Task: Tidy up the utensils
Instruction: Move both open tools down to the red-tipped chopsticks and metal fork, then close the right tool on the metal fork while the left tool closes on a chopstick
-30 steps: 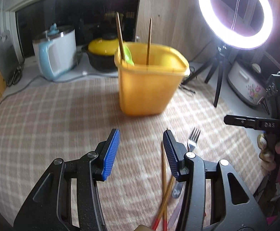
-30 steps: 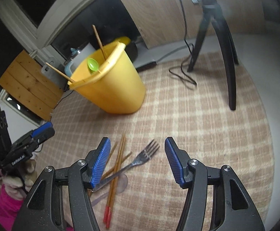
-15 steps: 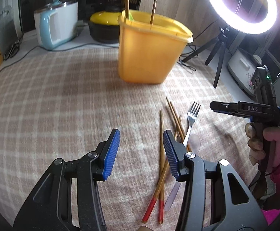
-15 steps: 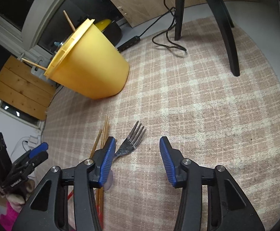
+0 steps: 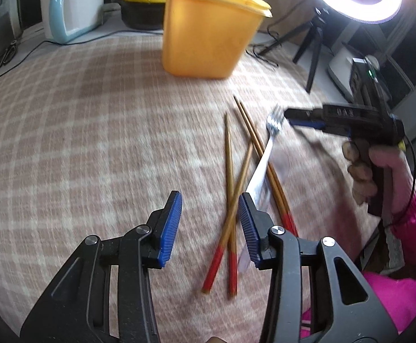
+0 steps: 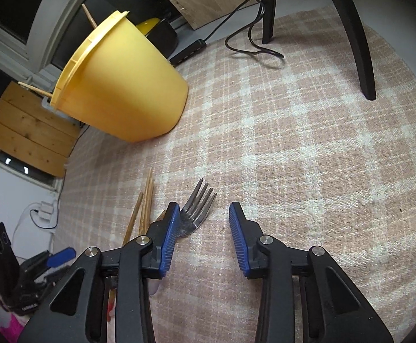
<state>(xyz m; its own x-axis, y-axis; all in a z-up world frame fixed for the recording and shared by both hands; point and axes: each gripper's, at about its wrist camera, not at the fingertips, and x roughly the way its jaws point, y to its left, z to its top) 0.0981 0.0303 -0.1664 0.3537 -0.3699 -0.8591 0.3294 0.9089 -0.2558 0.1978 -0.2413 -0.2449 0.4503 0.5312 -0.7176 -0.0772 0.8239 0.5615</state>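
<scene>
Left wrist view: our left gripper point(image 5: 209, 225), jaws wide apart and empty, hangs over four red-tipped chopsticks point(image 5: 229, 188) and a fork point(image 5: 268, 154) lying crossed on the checked mat point(image 5: 93, 131). The yellow bin point(image 5: 208, 31) stands beyond, two sticks already in it. Lettering on the right gripper's body is too blurred to read.

Right wrist view: our right gripper point(image 6: 202, 237), jaws open and empty, straddles the fork's tines point(image 6: 198, 208). We judge the fork pickup is in hand; next, shift left to centre it, close, carry it to the bin.

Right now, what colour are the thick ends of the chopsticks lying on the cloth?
Red, on the chopsticks; the shafts are plain wood. Clearest in the left wrist view.
</scene>
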